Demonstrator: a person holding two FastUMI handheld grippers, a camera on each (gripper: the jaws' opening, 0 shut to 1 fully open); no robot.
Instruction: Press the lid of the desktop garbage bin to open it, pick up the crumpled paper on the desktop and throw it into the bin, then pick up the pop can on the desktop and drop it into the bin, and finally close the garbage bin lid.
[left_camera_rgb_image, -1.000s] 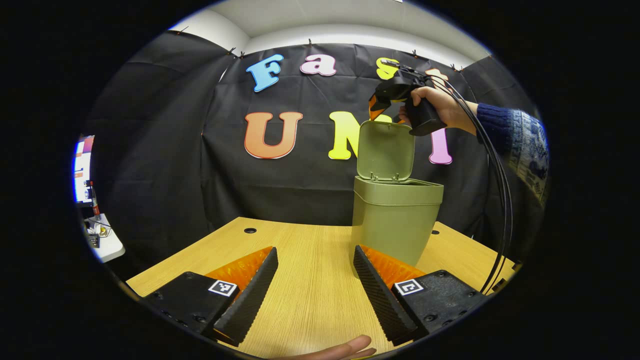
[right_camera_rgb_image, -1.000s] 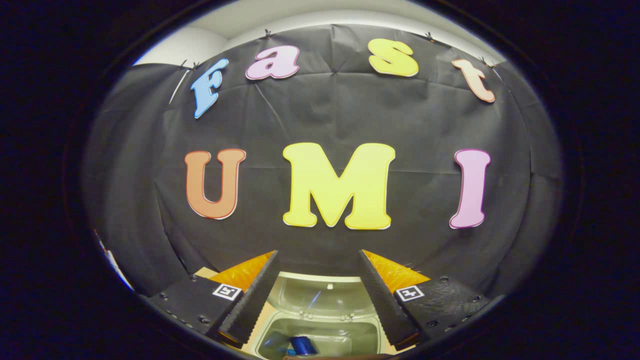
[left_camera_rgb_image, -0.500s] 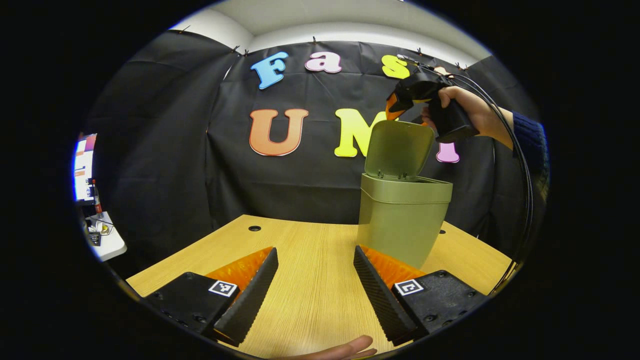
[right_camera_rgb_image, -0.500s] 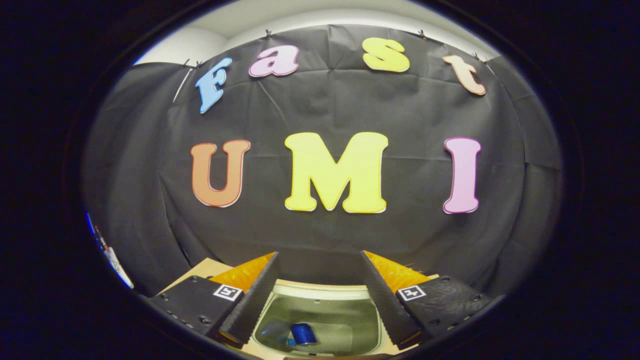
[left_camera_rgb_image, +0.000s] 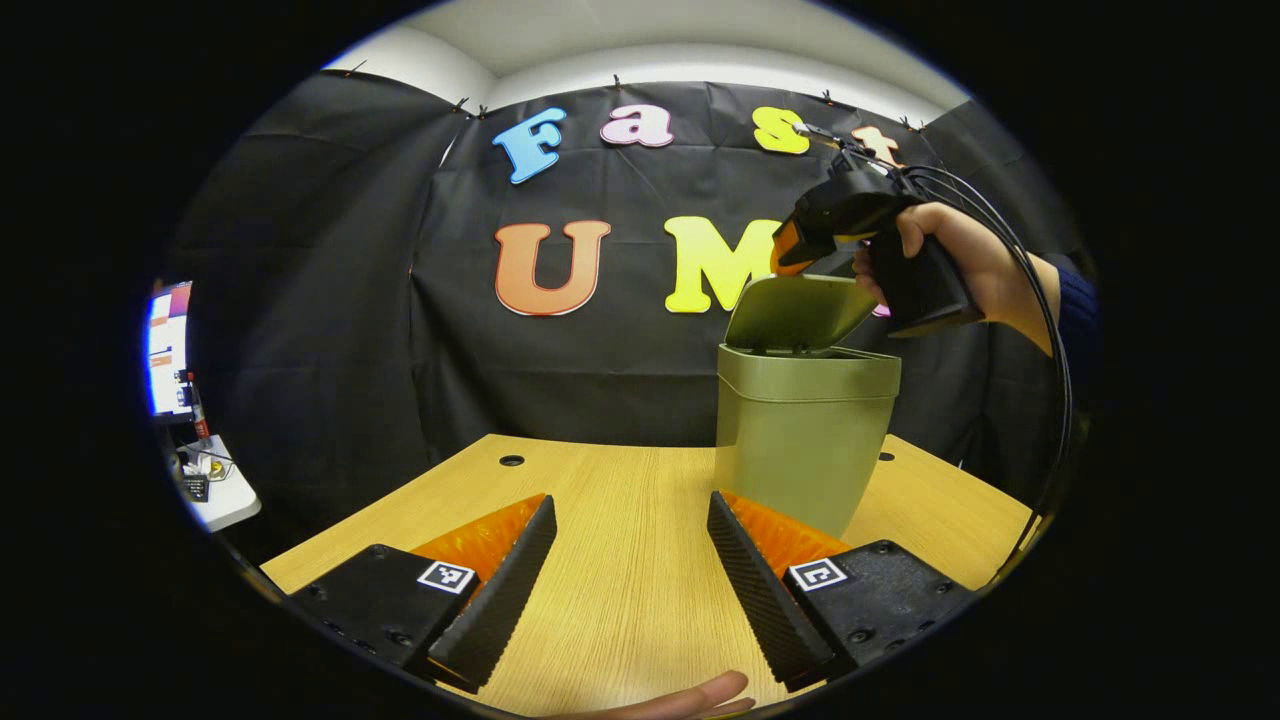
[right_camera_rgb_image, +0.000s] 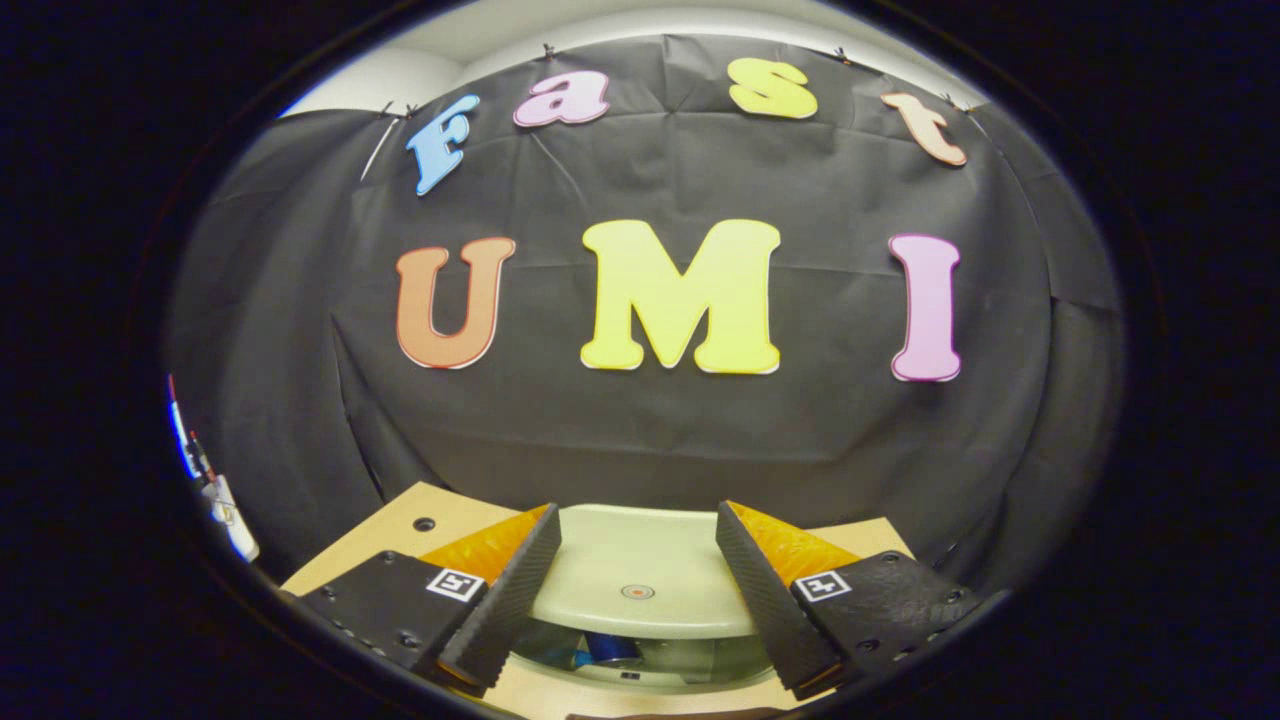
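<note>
Your left gripper (left_camera_rgb_image: 632, 545) hangs low over table (left_camera_rgb_image: 620, 600), near its front edge, fingers apart. Bin (left_camera_rgb_image: 800, 440) stands on table ahead and to right of it, before booth wall. Lid (left_camera_rgb_image: 800, 312) tilts half down over bin mouth, hinge at back. Your right gripper (left_camera_rgb_image: 800, 250) sits just above lid, your hand (left_camera_rgb_image: 960, 260) behind it, cables arcing down to right. In right gripper view, lid (right_camera_rgb_image: 640, 580) lies between fingers; can (right_camera_rgb_image: 612, 648) inside bin beneath it.

Light wood desk (left_camera_rgb_image: 620, 560) with a couple of cable holes; the green bin (left_camera_rgb_image: 805, 440) sits on it, just past the left gripper's (left_camera_rgb_image: 630, 560) right finger.
</note>
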